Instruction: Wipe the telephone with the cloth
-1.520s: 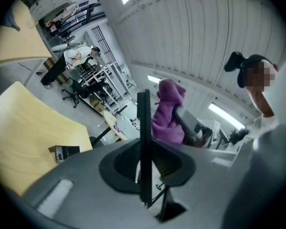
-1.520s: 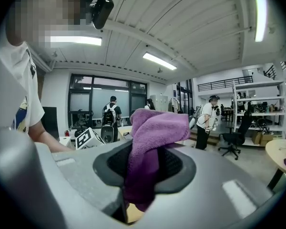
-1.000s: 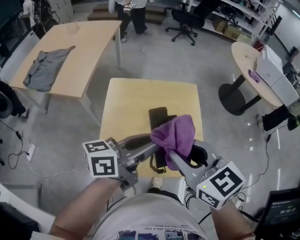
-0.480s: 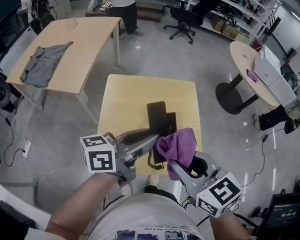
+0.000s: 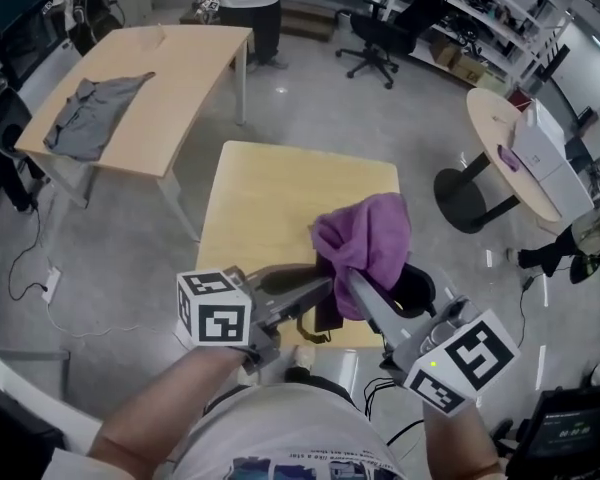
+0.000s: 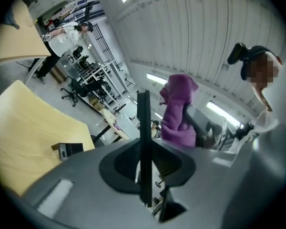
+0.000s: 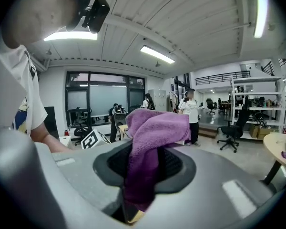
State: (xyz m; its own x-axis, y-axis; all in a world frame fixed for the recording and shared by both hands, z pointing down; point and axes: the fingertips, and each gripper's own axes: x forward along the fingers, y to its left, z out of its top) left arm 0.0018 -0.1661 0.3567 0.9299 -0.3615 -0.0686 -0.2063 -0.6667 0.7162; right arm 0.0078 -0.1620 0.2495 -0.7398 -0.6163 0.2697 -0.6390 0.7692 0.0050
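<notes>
Compared with half a second ago, the purple cloth point(image 5: 365, 238) has gone up and farther away, so it now covers the dark face of the telephone point(image 6: 144, 128) that was open to the head view before. The left gripper point(image 5: 318, 288) is clenched on the telephone and holds it above the near edge of the yellow table point(image 5: 270, 198). The right gripper point(image 5: 352, 286) pinches a fold of the cloth. I judge this as the middle of a wiping pass. The next move probably calls for drawing the cloth back along the face with light pressure while the left side stays firm. Only the left gripper view shows the telephone edge-on as a thin black slab, with the cloth just to its right and a small black box point(image 6: 66, 150) on the table. The right gripper view shows only the cloth, not the telephone.
</notes>
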